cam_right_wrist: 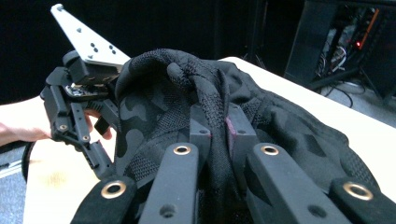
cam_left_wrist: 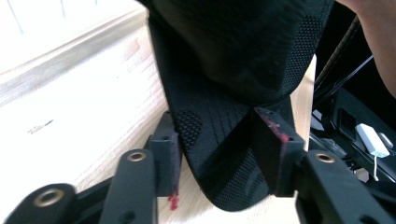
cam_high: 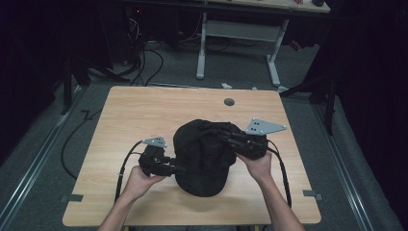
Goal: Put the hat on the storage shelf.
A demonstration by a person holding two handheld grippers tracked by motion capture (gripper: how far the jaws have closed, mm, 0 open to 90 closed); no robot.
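Two hand-held black two-jaw grippers work on one black knitted fabric garment (cam_high: 202, 156) that lies heaped on the light wooden table (cam_high: 125, 115), a little nearer the person's edge than the small round grey grommet (cam_high: 229, 102) set into the tabletop beyond it. The cloth has a mesh weave with a darker blotched pattern, and it is bunched into a rounded mound.

On the garment's left side, the left gripper (cam_high: 175, 169) reaches in low from the person's left hand (cam_high: 142, 178). In the left gripper view its jaws stand part-way apart with a folded edge of the fabric (cam_left_wrist: 219, 154) between them; the right pad (cam_left_wrist: 275, 149) presses the cloth, while a narrow gap shows beside the left pad (cam_left_wrist: 173, 158), so I cannot tell whether the grip is made. The pads carry worn red marks.

On the garment's right side, the right gripper (cam_high: 226, 137) comes in from the right hand (cam_high: 260, 166), its grey three-cornered plate (cam_high: 263, 127) above it. In the right gripper view its jaws are drawn narrow onto a raised ridge of the fabric (cam_right_wrist: 218, 140), which is pinched between the pads and lifted above the rest of the mound. Beyond the garment in that view, the left gripper (cam_right_wrist: 100, 156) and its own grey plate (cam_right_wrist: 86, 39) show at the far side of the cloth.
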